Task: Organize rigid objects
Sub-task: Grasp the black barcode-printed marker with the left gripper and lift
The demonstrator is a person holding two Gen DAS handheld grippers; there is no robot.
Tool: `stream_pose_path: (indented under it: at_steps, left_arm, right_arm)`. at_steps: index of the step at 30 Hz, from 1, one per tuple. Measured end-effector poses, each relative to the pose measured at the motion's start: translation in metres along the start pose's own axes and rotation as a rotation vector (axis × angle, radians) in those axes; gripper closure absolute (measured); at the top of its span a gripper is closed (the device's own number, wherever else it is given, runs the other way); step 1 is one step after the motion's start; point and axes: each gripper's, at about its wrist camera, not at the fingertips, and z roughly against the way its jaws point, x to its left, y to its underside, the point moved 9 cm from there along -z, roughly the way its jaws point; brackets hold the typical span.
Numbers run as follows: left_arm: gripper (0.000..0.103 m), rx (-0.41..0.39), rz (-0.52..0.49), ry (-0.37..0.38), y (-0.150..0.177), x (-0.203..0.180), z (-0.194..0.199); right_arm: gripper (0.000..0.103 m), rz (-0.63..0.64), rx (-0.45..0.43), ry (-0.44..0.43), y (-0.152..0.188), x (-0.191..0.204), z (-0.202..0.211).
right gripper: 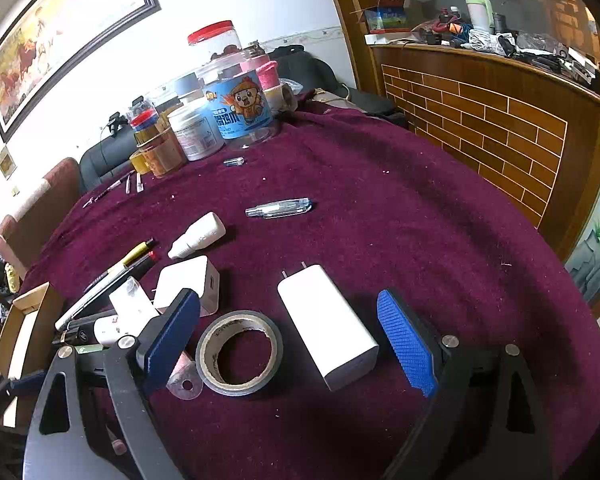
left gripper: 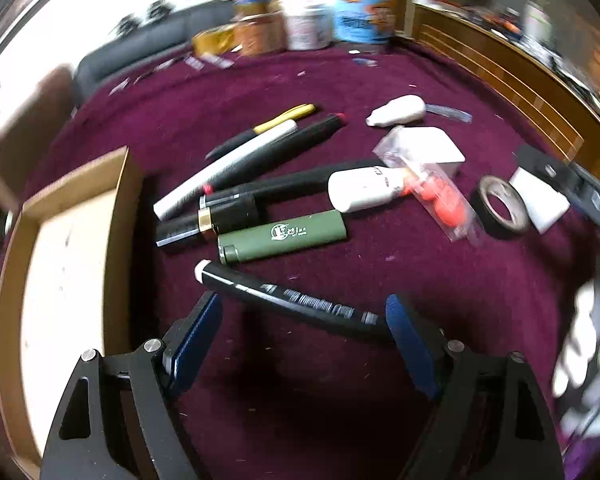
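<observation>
The black marker (left gripper: 288, 300) lies slanted across the gap between the left gripper's (left gripper: 304, 312) two blue fingers (left gripper: 198, 340). Its far end meets the right finger tip, and its white cap pokes out past the left finger tip. The fingers stand wide and I cannot tell if they squeeze it. Just beyond the tips lies a green lighter (left gripper: 282, 236), then more pens. A cardboard box (left gripper: 64, 248) sits off the left finger.

The right gripper (right gripper: 288, 324) is wide open and holds nothing. Between its fingers on the purple cloth (right gripper: 380, 200) lie a white charger (right gripper: 328, 328) and a tape roll (right gripper: 239, 352), the roll closer to the left finger.
</observation>
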Motion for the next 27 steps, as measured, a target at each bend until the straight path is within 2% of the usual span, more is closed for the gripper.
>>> stream_pose_path:
  at_steps: [2, 4, 7, 9, 11, 13, 15, 22, 25, 27]
  left_arm:
    - [0.021, 0.016, 0.004, -0.047, -0.001, -0.006, -0.011]
    - [0.020, -0.015, -0.001, -0.095, -0.002, -0.007, -0.013]
    - [0.023, 0.003, -0.018, -0.077, 0.013, 0.000, -0.004]
    - [0.035, 0.027, 0.005, -0.030, 0.026, 0.011, 0.003]
    - [0.060, 0.053, 0.043, 0.021, 0.036, 0.021, 0.010]
    - [0.068, 0.070, 0.069, 0.033, 0.044, 0.031, 0.019]
    - [0.068, 0.069, 0.082, 0.078, 0.050, 0.033, 0.025]
    - [0.068, 0.042, 0.051, 0.041, 0.044, 0.031, 0.020]
    - [0.079, 0.008, 0.019, 0.033, 0.035, 0.027, 0.016]
    - [0.082, 0.002, 0.037, 0.065, 0.035, 0.027, 0.018]
  right_arm:
    - [0.012, 0.003, -0.002, 0.005, -0.001, 0.001, 0.000]
    - [0.012, 0.002, -0.006, 0.010, -0.001, 0.001, 0.000]
    - [0.012, -0.010, -0.010, 0.015, -0.001, -0.002, 0.000]
    - [0.012, -0.016, -0.001, 0.011, 0.000, -0.002, -0.001]
    - [0.012, -0.018, 0.005, 0.007, 0.000, -0.002, -0.002]
    - [0.011, -0.018, 0.006, 0.005, 0.000, -0.002, -0.002]
    - [0.011, -0.021, 0.007, 0.003, 0.000, -0.003, -0.003]
    - [0.011, -0.028, 0.011, 0.003, 0.002, -0.003, -0.004]
    - [0.011, -0.028, 0.013, 0.003, 0.002, -0.004, -0.004]
    - [0.011, -0.029, 0.012, 0.004, 0.002, -0.004, -0.004]
